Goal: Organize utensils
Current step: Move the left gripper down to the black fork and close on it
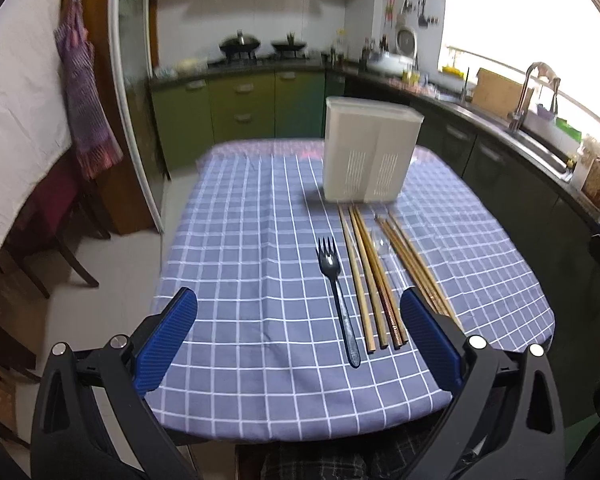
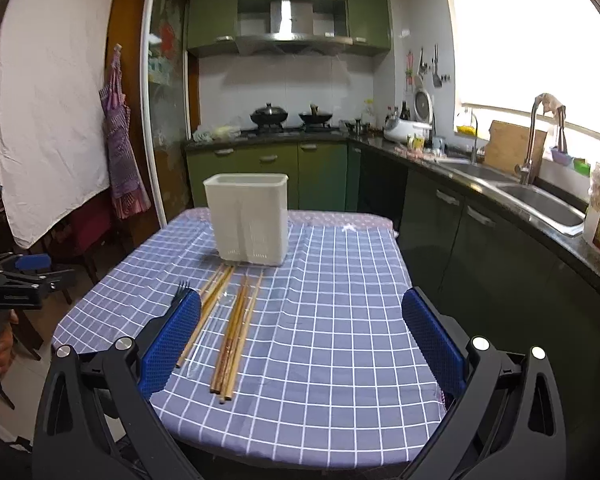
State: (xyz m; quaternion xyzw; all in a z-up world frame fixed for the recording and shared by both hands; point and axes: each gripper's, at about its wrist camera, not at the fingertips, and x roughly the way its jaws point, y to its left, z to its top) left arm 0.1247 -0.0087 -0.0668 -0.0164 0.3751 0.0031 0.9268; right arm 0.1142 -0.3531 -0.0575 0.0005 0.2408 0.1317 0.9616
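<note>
A white plastic utensil holder [image 1: 370, 152] [image 2: 249, 218] stands upright at the far side of the table. In front of it lie several wooden chopsticks [image 1: 374, 276] [image 2: 232, 332], a clear plastic spoon [image 1: 386, 254] among them, and a dark fork [image 1: 338, 296] to their left. In the right wrist view only the fork's tines [image 2: 181, 290] show behind my left finger. My left gripper [image 1: 300, 340] is open and empty above the near table edge, the fork between its fingers. My right gripper [image 2: 302, 344] is open and empty, right of the chopsticks.
The table wears a blue checked cloth [image 1: 240, 260] [image 2: 340, 320]. Green kitchen cabinets [image 2: 260, 168] and a counter with a sink [image 2: 540, 200] run behind and to the right. Chairs [image 1: 40, 240] stand left. The left gripper [image 2: 16, 276] shows at the right view's left edge.
</note>
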